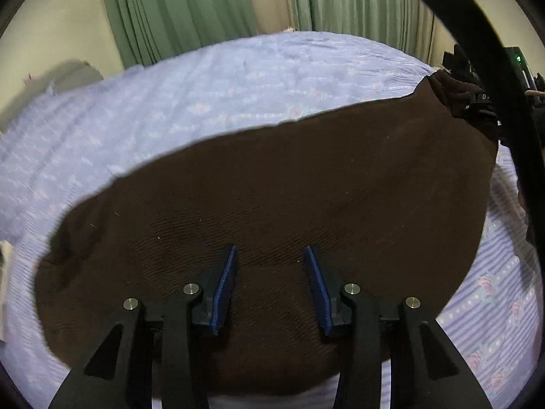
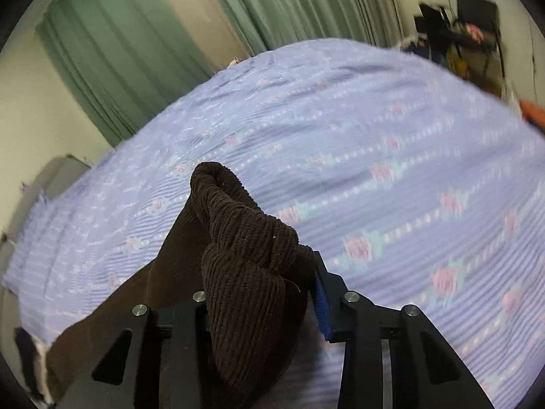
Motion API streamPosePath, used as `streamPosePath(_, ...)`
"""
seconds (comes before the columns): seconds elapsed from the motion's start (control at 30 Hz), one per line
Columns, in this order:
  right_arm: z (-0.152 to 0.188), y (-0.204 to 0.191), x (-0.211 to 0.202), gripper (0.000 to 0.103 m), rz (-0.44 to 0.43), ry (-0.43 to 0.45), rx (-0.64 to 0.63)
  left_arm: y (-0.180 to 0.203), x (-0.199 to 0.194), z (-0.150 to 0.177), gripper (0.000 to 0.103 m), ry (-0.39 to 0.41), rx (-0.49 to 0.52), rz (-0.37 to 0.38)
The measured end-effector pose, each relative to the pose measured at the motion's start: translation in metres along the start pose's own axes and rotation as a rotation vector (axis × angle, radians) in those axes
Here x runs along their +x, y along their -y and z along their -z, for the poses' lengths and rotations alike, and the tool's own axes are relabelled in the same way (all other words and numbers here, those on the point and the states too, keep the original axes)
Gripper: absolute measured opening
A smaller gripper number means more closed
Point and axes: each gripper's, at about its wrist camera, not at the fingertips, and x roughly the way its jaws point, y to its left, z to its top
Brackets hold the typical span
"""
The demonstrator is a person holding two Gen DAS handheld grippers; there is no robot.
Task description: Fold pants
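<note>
Dark brown corduroy pants [image 1: 289,184] lie spread on a lilac flowered bedspread [image 1: 170,102]. My left gripper [image 1: 270,255] hovers just above the near part of the pants, jaws open and empty, blue pads [image 1: 224,286] apart. In the right wrist view my right gripper [image 2: 262,269] is shut on a bunched end of the pants [image 2: 245,248], which rises in a fold between the fingers; the rest of the fabric trails down to the lower left. Its left pad is hidden by the cloth. The right gripper and its bunch show at the far right of the left wrist view [image 1: 470,102].
Green curtains [image 1: 190,10] and a pale wall stand behind the bed. The bedspread [image 2: 374,143] stretches wide to the right of the pants. A chair and dark clutter [image 2: 456,34] sit at the far right corner of the room.
</note>
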Motion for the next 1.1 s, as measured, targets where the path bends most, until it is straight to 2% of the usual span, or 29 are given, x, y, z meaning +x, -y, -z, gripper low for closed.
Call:
streamPosePath(0.1, 0.003, -0.001, -0.006, 0.038, 0.019, -0.017, -0.017, 0.004, -0.005, -0.001, 0.043, -0.015, 0.011, -0.006)
streamPosePath(0.13, 0.002, 0.002, -0.008, 0.038, 0.013, -0.021, -0.005, 0.005, -0.01, -0.005, 0.046, -0.014, 0.014, -0.02)
streamPosePath(0.2, -0.001, 0.005, -0.014, 0.038, 0.003, -0.023, 0.006, 0.003, -0.027, -0.014, 0.056, 0.043, 0.012, -0.05)
streamPosePath(0.27, -0.002, 0.0, -0.015, 0.04, 0.007, -0.019, -0.017, 0.004, -0.046, -0.018, 0.067, 0.109, 0.011, -0.034)
streamPosePath(0.33, 0.002, -0.001, -0.015, 0.048, 0.019, -0.024, -0.047, 0.004, -0.054, -0.02, 0.067, 0.132, 0.012, -0.029)
streamPosePath(0.47, 0.002, 0.012, 0.002, 0.048, -0.005, -0.072, 0.002, 0.011, -0.046, -0.026, 0.067, 0.132, 0.043, 0.01)
streamPosePath(0.53, 0.005, 0.021, 0.004, 0.04, -0.034, -0.081, 0.055, 0.019, -0.039, -0.031, 0.067, 0.14, 0.046, 0.047)
streamPosePath(0.67, 0.005, 0.022, -0.024, 0.036, -0.08, -0.03, 0.107, 0.033, -0.017, -0.043, 0.053, 0.087, 0.024, 0.132)
streamPosePath(0.7, 0.005, 0.018, -0.036, 0.036, -0.077, -0.004, 0.099, 0.033, -0.011, -0.042, 0.052, 0.067, 0.023, 0.141)
streamPosePath(0.8, 0.004, 0.0, -0.074, 0.036, -0.061, 0.069, 0.047, 0.034, 0.013, -0.038, 0.052, -0.025, 0.029, 0.162)
streamPosePath(0.87, 0.006, -0.018, -0.096, 0.036, -0.051, 0.088, 0.003, 0.029, 0.015, -0.038, 0.052, -0.048, 0.04, 0.176)
streamPosePath(0.93, 0.009, -0.045, -0.118, 0.036, 0.008, 0.125, -0.087, 0.021, 0.005, -0.046, 0.052, -0.06, 0.026, 0.166)
streamPosePath(1.0, 0.012, -0.081, -0.142, 0.036, 0.071, 0.173, -0.208, -0.005, -0.022, -0.052, 0.053, -0.012, -0.041, 0.129)
streamPosePath(1.03, 0.013, -0.097, -0.149, 0.036, 0.091, 0.188, -0.255, -0.025, -0.04, -0.053, 0.058, 0.016, -0.086, 0.109)
streamPosePath(1.1, 0.017, -0.131, -0.162, 0.036, 0.129, 0.211, -0.345, -0.058, -0.065, -0.052, 0.06, 0.036, -0.142, 0.089)
